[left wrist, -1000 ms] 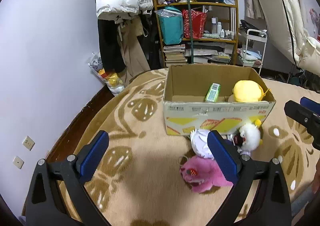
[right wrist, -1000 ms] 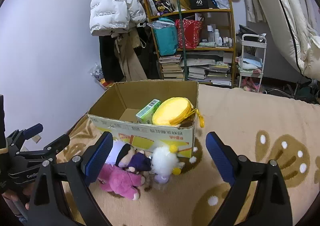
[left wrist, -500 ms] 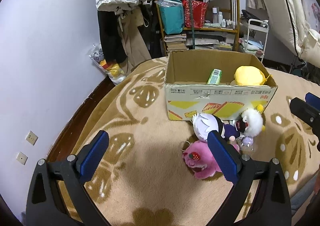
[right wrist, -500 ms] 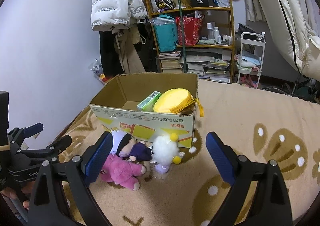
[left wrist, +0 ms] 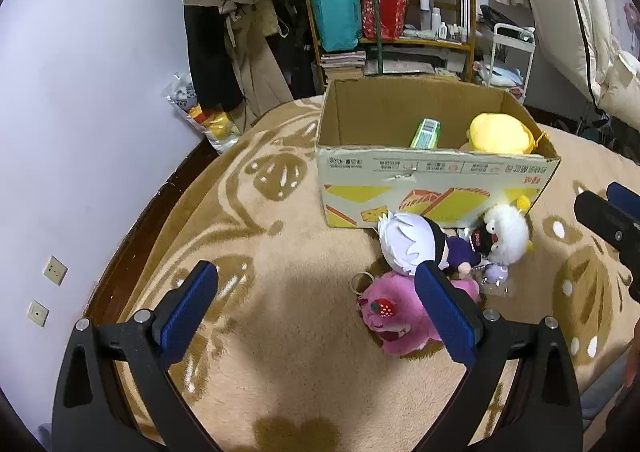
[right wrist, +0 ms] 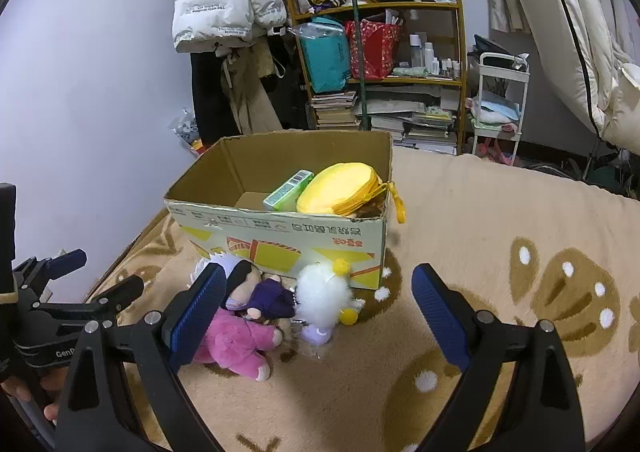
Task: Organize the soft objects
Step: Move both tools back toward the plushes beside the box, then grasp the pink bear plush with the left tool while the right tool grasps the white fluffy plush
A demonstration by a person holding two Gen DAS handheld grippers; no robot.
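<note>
An open cardboard box (left wrist: 436,188) (right wrist: 280,236) stands on the beige carpet and holds a yellow plush (left wrist: 498,134) (right wrist: 338,194) and a green carton (left wrist: 425,132) (right wrist: 288,190). In front of it lie a pink plush (left wrist: 394,316) (right wrist: 236,340), a white-haired doll in purple (left wrist: 412,246) (right wrist: 264,294) and a fluffy white plush (left wrist: 506,234) (right wrist: 322,296). My left gripper (left wrist: 316,310) is open and empty, above the carpet just left of the toys. My right gripper (right wrist: 318,310) is open and empty, above the toys.
A cluttered wooden shelf (left wrist: 384,12) (right wrist: 380,44), hanging coats (left wrist: 228,32) and a white trolley (right wrist: 500,104) stand behind the box. A wall (left wrist: 80,92) runs along the left. White bedding (right wrist: 580,32) hangs at right. The carpet (right wrist: 500,232) stretches right of the box.
Both grippers have risen and pulled back a little from the box, so the box and toys sit lower and farther in view. The toys have not moved. Both grippers stay open.
</note>
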